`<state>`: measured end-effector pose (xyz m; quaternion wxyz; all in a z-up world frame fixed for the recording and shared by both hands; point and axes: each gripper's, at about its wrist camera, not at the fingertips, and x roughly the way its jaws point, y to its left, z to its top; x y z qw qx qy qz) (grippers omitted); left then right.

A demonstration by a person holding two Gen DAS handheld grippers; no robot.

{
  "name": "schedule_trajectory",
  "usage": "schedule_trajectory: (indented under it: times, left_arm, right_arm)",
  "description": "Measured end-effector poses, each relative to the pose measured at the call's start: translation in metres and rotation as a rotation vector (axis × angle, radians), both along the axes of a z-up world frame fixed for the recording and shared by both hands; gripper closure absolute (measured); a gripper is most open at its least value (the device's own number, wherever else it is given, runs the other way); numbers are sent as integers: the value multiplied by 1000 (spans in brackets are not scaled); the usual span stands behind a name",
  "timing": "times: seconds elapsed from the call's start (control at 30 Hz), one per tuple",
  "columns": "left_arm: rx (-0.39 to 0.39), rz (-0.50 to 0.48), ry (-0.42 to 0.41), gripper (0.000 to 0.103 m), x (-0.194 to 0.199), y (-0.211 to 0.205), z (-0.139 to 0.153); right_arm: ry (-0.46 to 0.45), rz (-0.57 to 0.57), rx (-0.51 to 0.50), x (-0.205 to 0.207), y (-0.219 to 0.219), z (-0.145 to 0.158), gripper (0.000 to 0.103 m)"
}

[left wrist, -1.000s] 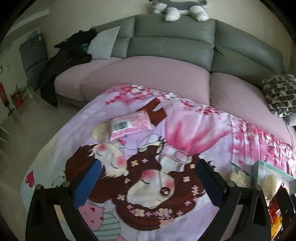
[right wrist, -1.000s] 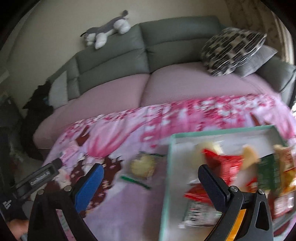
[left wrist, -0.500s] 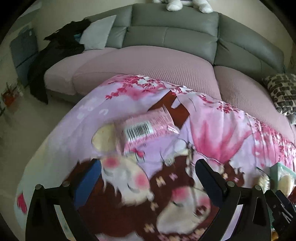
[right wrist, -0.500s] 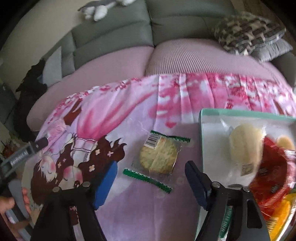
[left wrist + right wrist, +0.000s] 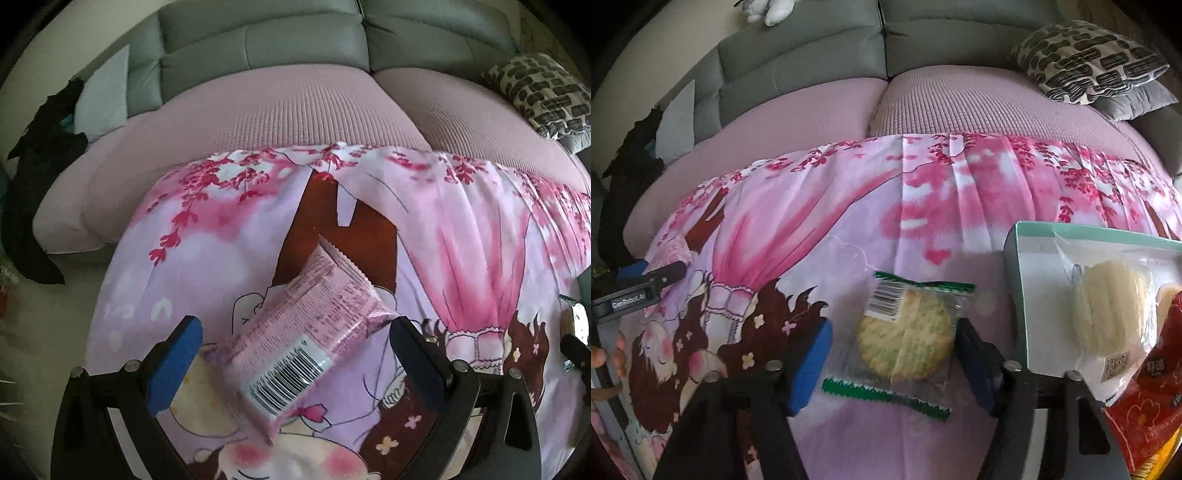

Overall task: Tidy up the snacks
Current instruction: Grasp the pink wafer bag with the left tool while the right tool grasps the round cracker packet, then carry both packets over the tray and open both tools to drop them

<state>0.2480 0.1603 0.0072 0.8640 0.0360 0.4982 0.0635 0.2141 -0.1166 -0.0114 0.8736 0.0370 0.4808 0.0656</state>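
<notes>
A pink snack packet (image 5: pixel 306 332) with a barcode lies on the cartoon-print cloth, between the open fingers of my left gripper (image 5: pixel 291 350). A round cracker in a clear, green-edged wrapper (image 5: pixel 905 339) lies on the cloth between the open fingers of my right gripper (image 5: pixel 892 363). Neither gripper is closed on its snack. A teal-rimmed box (image 5: pixel 1015 258) at the right holds a pale wrapped cake (image 5: pixel 1108 314) and a red packet (image 5: pixel 1152 398). My left gripper also shows at the far left of the right wrist view (image 5: pixel 639 288).
The pink cartoon cloth (image 5: pixel 849 229) covers the table in front of a sofa with pink seats (image 5: pixel 295 107) and grey backs. A patterned cushion (image 5: pixel 1086 62) lies at the right, dark clothes (image 5: pixel 33 155) at the left.
Both grippers moved forward and down. The pink packet now sits between my left fingers and the cracker between my right fingers. The right jaws have narrowed somewhat.
</notes>
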Motion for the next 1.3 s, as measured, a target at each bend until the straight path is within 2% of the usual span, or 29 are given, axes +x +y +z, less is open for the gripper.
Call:
schedule_trajectory:
  times: [0.07,0.13,0.2,0.23,0.27,0.43,0.63,0.73,0.87,1.07,1.2,1.3]
  left_arm:
    - [5,-29,7,10,3,-1,0]
    - [11,-40,23,33,4,-3,-3]
    - [8,-40,30,46,6,-4,-4]
    - [4,-43,23,57,4,-4,-2]
    - [2,-44,16,59,3,-5,0]
    - [12,-24,-8,62,-12,-13,9]
    - [-137,5,-111,62,-60,-50,44]
    - [-239,-33,-140,62,-84,-87,58]
    - [-296,-104,-151,62,-104,-140,72]
    - [-347,-242,-138,62,-127,-229,78]
    - [-356,-277,-113,62,-136,-265,70]
    - [-331,-293,-96,62,-144,-288,63]
  right_arm:
    - [-1,0,-21,1,3,-2,47]
    - [-5,-4,-18,1,2,-2,51]
    - [-4,-3,-6,1,2,-1,51]
    - [-1,-2,0,0,1,-1,51]
    - [1,0,9,-2,0,0,51]
    - [-26,-4,55,-20,-9,18,51]
    - [-109,-4,76,-64,-31,59,51]
    - [-150,-26,82,-82,-49,77,50]
    - [-184,-93,87,-109,-90,96,50]
    - [-173,-228,45,-136,-158,95,50]
    - [-166,-302,42,-151,-196,86,50]
    - [-167,-346,57,-157,-221,81,50]
